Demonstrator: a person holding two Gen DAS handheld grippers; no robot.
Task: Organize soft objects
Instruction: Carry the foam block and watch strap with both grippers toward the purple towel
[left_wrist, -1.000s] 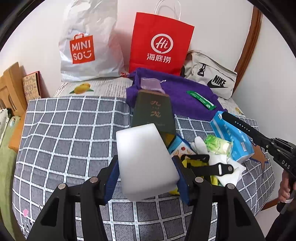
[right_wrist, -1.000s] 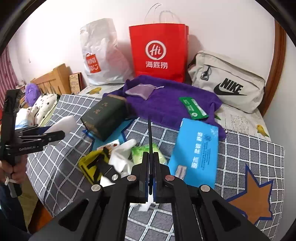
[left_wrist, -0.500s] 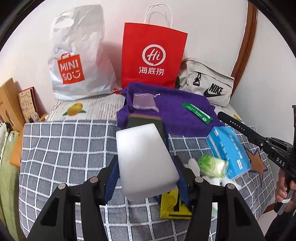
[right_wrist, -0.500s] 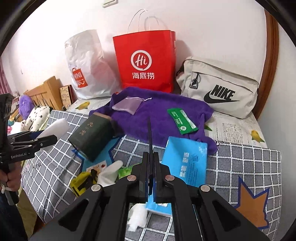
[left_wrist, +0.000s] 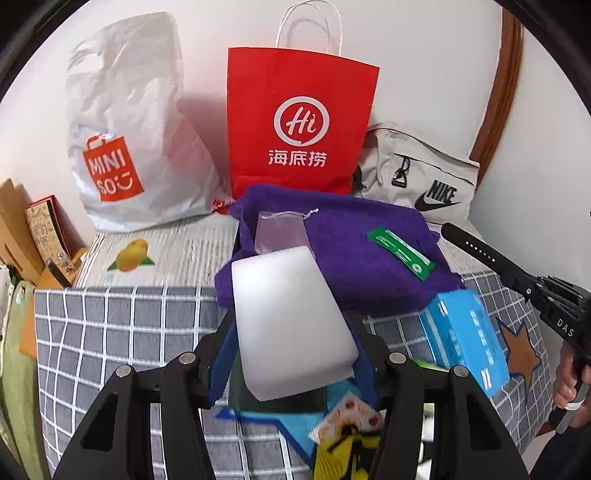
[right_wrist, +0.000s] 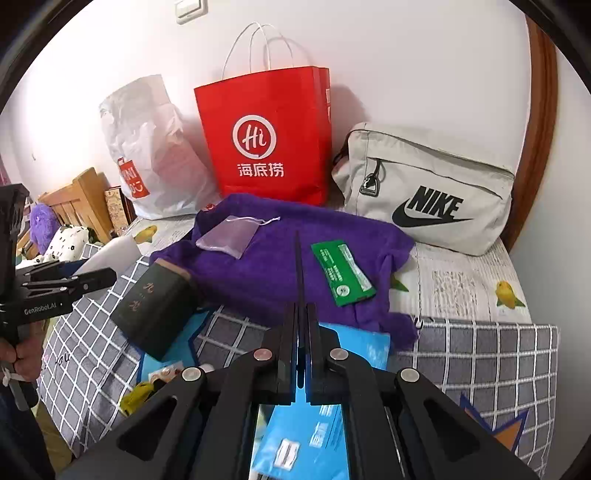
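Readable marks, bed and wall side
MINISO on white plastic bag; "Hi 海底捞" on red paper bag; NIKE on grey pouch; "GenRobot.AI" on left hand-held gripper.

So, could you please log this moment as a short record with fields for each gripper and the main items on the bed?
left gripper: shut on white foam block
right gripper: shut, holding nothing
purple towel: spread on bed, carries mesh pouch and green packet
dark green box: lies at towel's left edge
blue tissue pack: on checked blanket
backdrop: red Haidilao bag, Miniso bag, Nike bag
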